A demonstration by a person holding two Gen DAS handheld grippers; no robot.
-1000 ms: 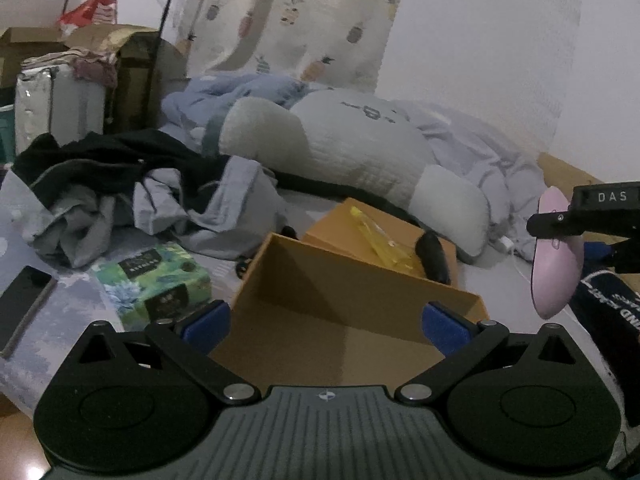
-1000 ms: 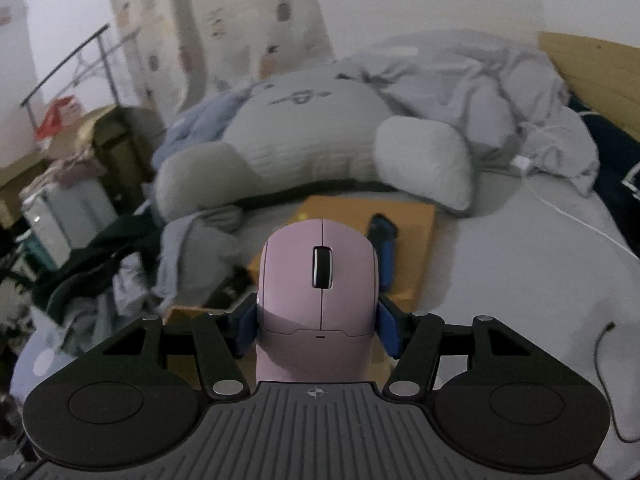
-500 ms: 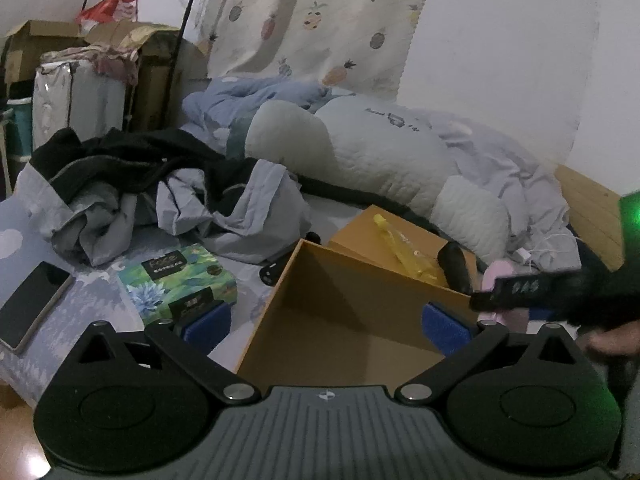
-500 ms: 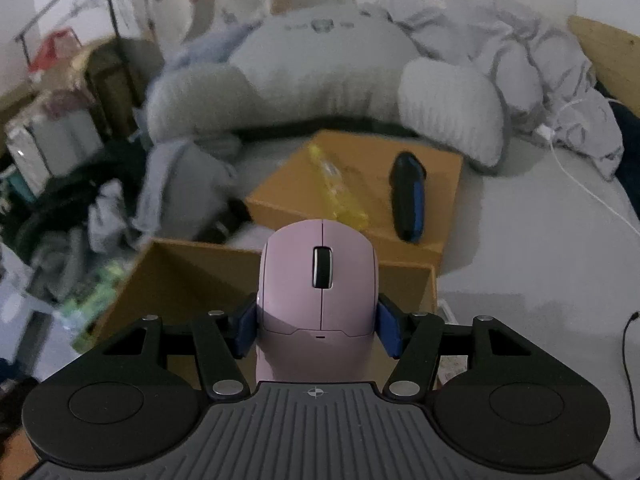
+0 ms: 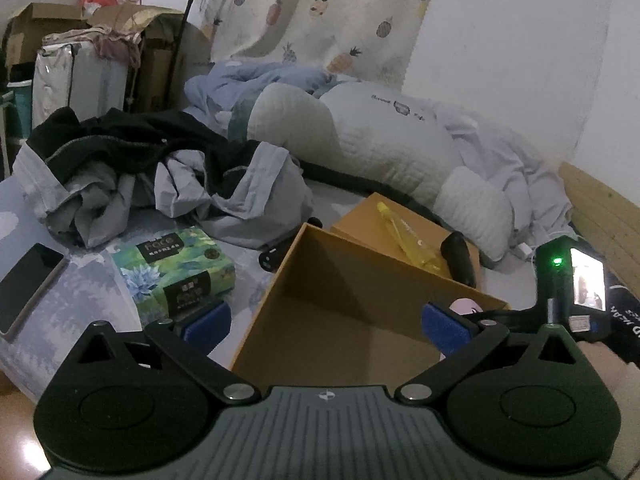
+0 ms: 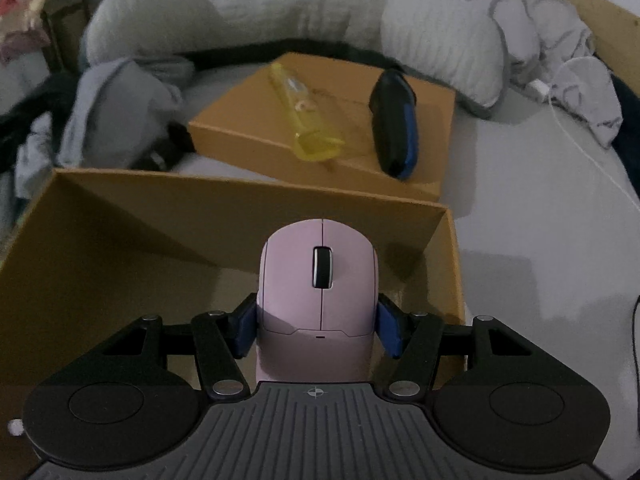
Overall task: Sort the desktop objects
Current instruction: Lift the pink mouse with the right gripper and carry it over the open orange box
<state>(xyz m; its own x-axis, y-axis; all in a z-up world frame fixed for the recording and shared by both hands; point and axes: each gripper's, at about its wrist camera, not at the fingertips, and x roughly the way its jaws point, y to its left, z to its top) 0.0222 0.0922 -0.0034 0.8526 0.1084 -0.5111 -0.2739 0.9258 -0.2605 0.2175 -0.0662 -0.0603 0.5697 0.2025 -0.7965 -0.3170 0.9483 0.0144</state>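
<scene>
My right gripper (image 6: 318, 326) is shut on a pink computer mouse (image 6: 320, 280) and holds it inside the open brown cardboard box (image 6: 120, 216), near its right wall. The mouse's tip also shows in the left wrist view (image 5: 464, 306) at the box's (image 5: 340, 280) right edge. My left gripper (image 5: 326, 326) is open and empty over the box's near side. Behind it lies the box lid (image 6: 248, 128) with a yellow utility knife (image 6: 300, 112) and a black and blue object (image 6: 394, 124) on it.
A green tissue box (image 5: 172, 270) and a phone (image 5: 28, 284) lie on the bed left of the box. Piled clothes (image 5: 160, 176) and a large pillow (image 5: 360, 136) lie behind. A white charger cable (image 6: 568, 120) runs at the right.
My right gripper has carried the pink mouse forward and down from above the bed into the open box. The left gripper has risen slightly and stays open.
</scene>
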